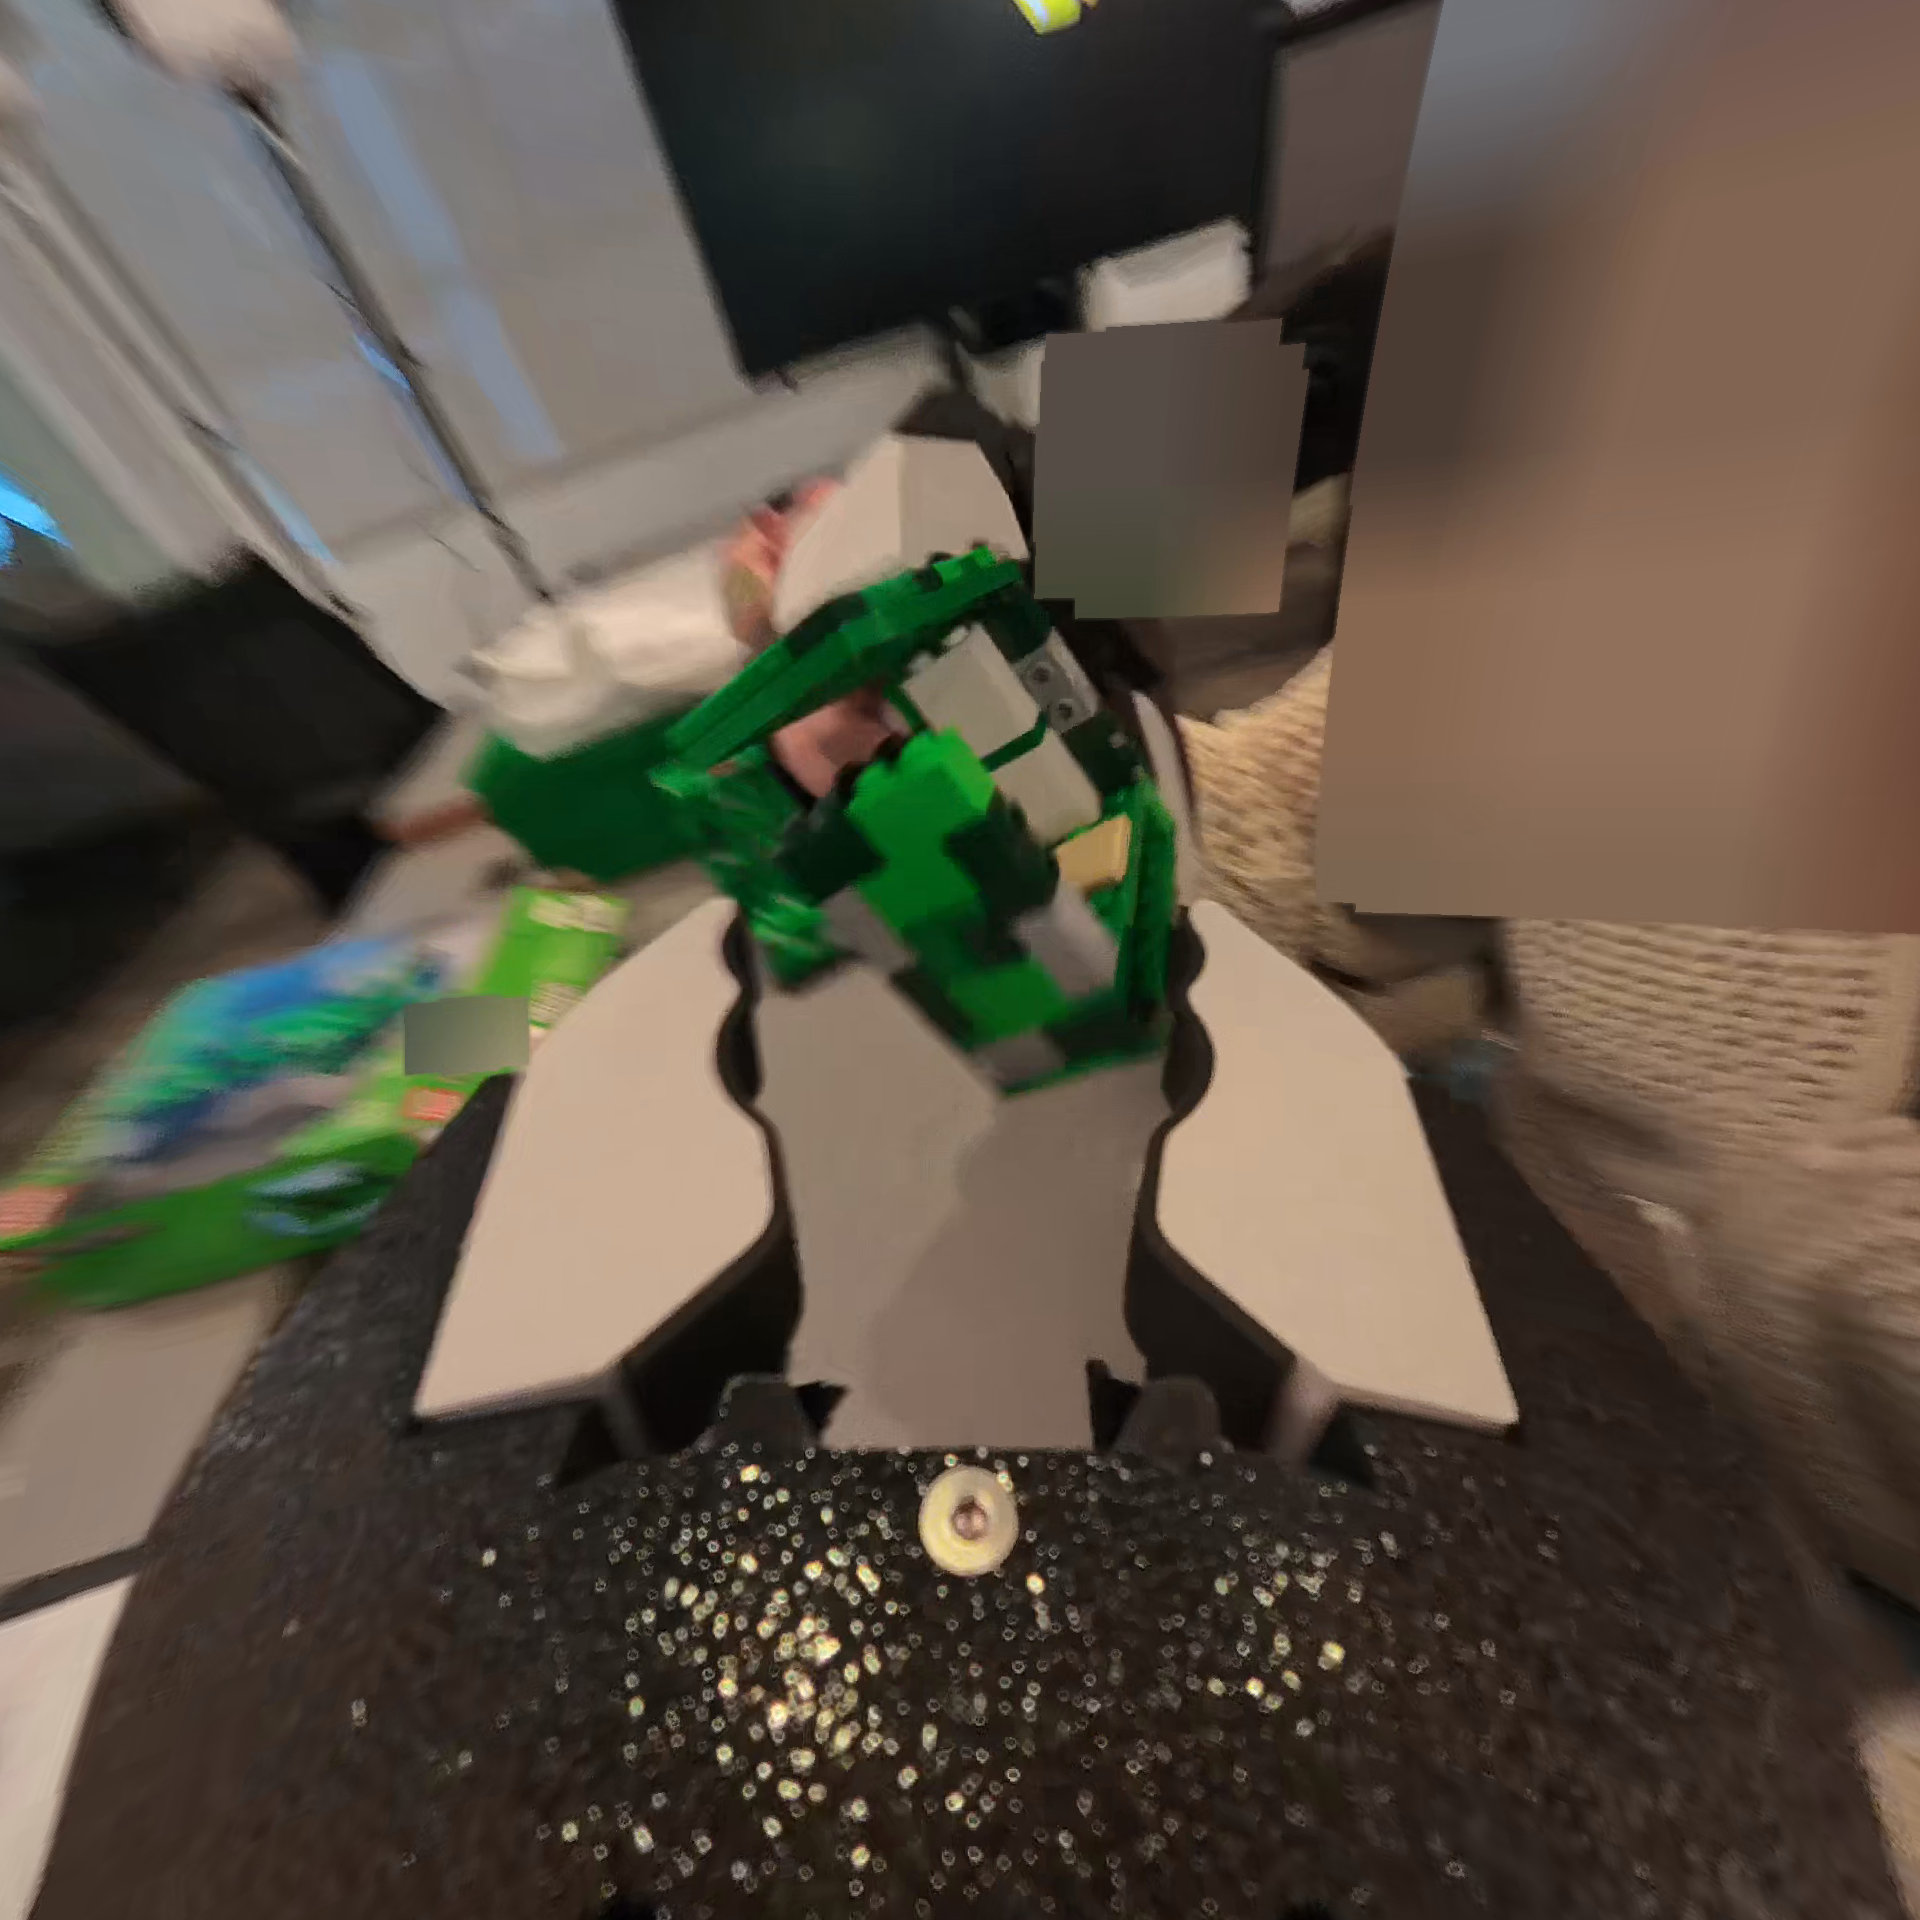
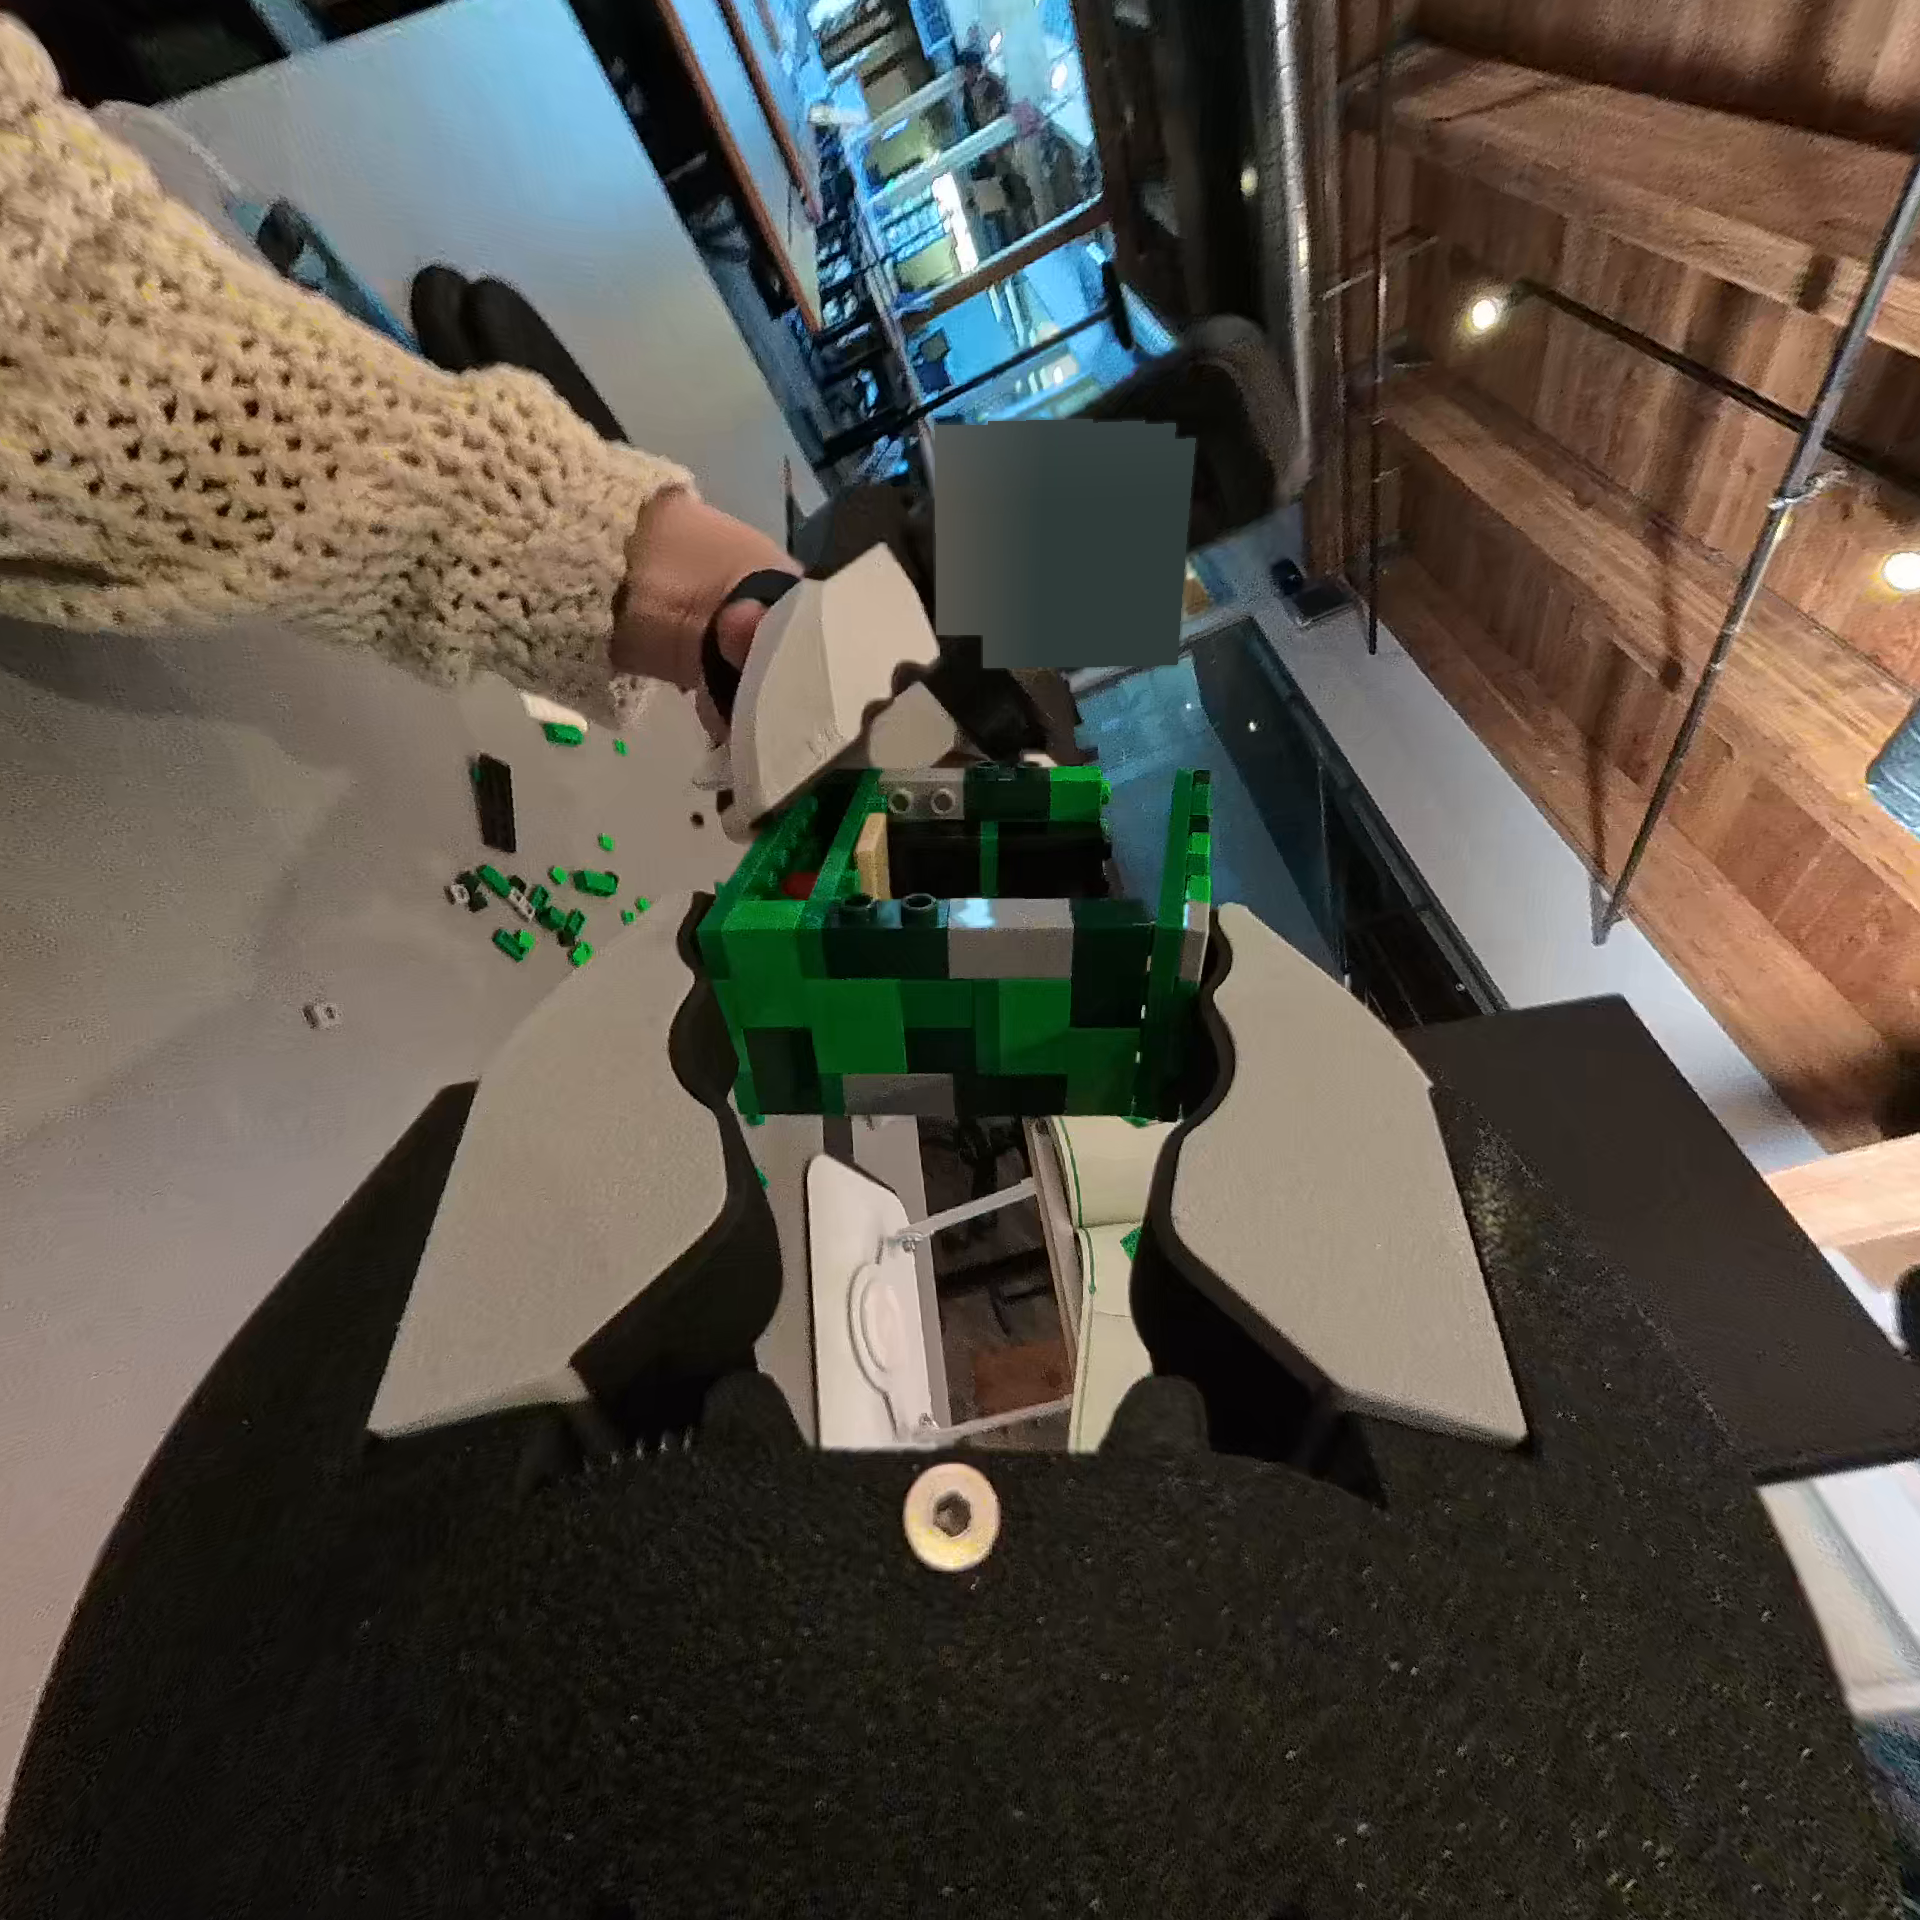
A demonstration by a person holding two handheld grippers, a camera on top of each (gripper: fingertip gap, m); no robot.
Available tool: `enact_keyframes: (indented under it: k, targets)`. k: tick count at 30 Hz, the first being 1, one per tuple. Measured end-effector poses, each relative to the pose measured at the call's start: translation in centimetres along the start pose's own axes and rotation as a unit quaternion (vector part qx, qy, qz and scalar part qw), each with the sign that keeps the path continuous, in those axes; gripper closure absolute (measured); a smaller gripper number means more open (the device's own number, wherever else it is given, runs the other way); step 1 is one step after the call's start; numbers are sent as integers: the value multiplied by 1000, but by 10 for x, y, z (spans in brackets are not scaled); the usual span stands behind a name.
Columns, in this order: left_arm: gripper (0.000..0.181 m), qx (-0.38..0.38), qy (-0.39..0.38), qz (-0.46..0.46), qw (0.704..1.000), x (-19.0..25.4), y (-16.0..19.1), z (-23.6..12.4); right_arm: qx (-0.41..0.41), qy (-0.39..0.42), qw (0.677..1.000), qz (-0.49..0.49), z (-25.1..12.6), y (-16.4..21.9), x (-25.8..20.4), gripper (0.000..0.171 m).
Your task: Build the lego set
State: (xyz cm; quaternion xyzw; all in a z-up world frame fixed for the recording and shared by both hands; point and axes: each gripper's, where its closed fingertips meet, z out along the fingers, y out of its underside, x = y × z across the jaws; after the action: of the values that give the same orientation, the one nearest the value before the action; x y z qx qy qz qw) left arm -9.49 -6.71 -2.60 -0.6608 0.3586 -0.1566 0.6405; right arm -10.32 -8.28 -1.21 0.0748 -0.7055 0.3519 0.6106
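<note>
Plainly, the right gripper has hold of the green lego build: its 2 grey fingers are closed against the left and right walls of the box-shaped model, which sits between the fingertips and is lifted clear of the white table. The open top of the build faces away from this gripper, showing a dark hollow with a tan piece inside.

Beyond the build, the left gripper meets its far left corner, held by a hand in a cream knitted sleeve. Whether those fingers actually pinch a wall cannot be told from there.

Seen from the left wrist, the left gripper has its fingers spread moderately, and the blurred build lies between and just ahead of the tips; a grip cannot be confirmed.

Left of the right gripper, loose green bricks lie scattered on the table. A green box lies to the left of the left gripper.
</note>
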Motion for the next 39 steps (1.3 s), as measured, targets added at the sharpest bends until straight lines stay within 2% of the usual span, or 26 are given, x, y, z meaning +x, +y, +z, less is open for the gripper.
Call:
enact_keyframes:
  k: [2,4,6,10,14,18,22,39]
  targets:
    - [88,26,-64,48,996,-14,-10,-10,18,6,1000,24,-6,0,7,86]
    - [75,21,-131,133,982,-22,-15,-17,40,2,998,48,-12,-2,11,86]
    - [74,13,-170,214,962,-20,-23,-16,61,-15,995,73,-15,-5,10,86]
    - [79,-8,-166,282,945,-3,-29,-2,87,-44,990,102,-17,-10,5,86]
    - [91,3,-139,299,944,12,-33,9,98,-64,987,109,-17,-14,0,86]
    - [93,-4,-145,302,942,13,-35,11,106,-66,986,112,-21,-16,1,86]
    - [106,4,-151,323,934,15,-37,12,110,-61,985,118,-23,-16,5,85]
    - [107,2,-148,346,926,17,-36,9,93,-58,989,95,-21,-16,3,86]
